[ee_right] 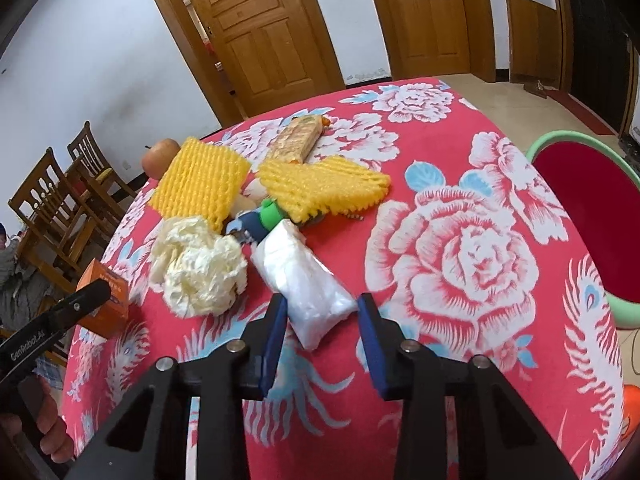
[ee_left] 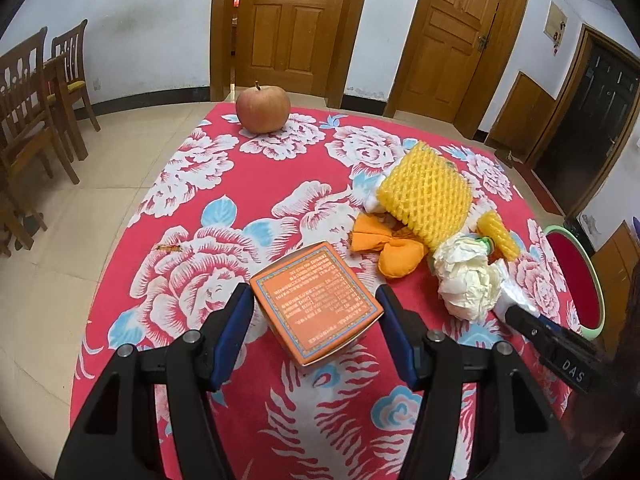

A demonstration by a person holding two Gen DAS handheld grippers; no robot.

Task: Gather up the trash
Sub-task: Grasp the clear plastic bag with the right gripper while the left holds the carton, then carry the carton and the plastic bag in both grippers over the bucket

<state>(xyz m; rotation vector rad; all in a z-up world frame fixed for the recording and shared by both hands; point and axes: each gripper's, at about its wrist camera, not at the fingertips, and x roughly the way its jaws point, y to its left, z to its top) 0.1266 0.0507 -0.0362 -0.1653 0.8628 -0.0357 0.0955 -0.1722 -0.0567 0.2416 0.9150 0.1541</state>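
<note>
My left tongs [ee_left: 314, 300] are spread wide around the flat orange cardboard box with printed text [ee_left: 316, 300], which lies on the table under its red cloth with white roses [ee_left: 256, 184]; the blue pads sit either side of the box, and I cannot tell whether they touch it. My right tongs [ee_right: 322, 308] are spread too, straddling the near end of the clear crinkled plastic wrapper [ee_right: 304, 280] without pressing it. Just left of that wrapper lies the crumpled cream tissue ball [ee_right: 200, 268]. Beyond the wrapper sit 2 yellow foam fruit nets [ee_right: 200, 180], one [ee_right: 324, 184] to the right of the other, with a green and blue object [ee_right: 264, 220] touching the wrapper's far end. A red apple [ee_left: 263, 109] stands at the far edge of the table. Right of the wrapper, off the table edge, is the green-rimmed red basin [ee_right: 592, 216]
</note>
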